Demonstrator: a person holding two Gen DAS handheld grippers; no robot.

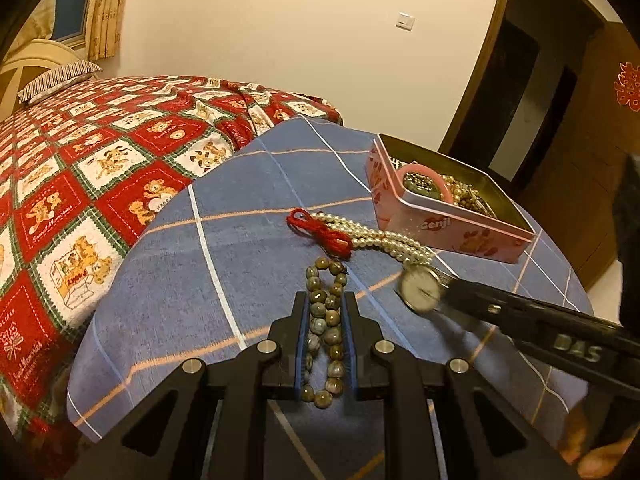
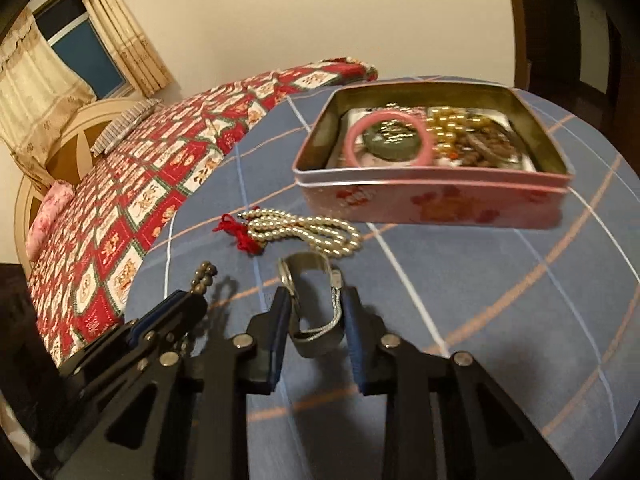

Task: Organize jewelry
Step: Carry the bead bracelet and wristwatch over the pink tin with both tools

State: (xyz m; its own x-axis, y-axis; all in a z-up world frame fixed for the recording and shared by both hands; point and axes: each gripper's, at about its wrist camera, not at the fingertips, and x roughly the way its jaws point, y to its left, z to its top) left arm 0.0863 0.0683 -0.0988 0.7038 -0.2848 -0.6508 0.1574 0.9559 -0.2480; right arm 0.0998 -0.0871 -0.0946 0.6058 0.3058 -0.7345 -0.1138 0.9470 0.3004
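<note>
My left gripper (image 1: 326,300) is shut on a grey-brown stone bead bracelet (image 1: 325,322) on the blue checked cloth; the bracelet's tip also shows in the right wrist view (image 2: 205,274). My right gripper (image 2: 318,300) is shut on a silver wristwatch (image 2: 316,312), its dial (image 1: 420,290) standing on edge just above the cloth. A pearl necklace (image 1: 372,238) with a red string bow (image 1: 320,236) lies beyond both grippers, also in the right wrist view (image 2: 304,230). The open pink tin (image 2: 432,196) holds a pink bangle (image 2: 390,138), a green piece and gold beads.
The blue checked cloth (image 1: 248,216) covers a round table. A bed with a red bear-print quilt (image 1: 92,168) lies to the left. A dark wooden door frame (image 1: 532,92) stands behind the tin (image 1: 452,220).
</note>
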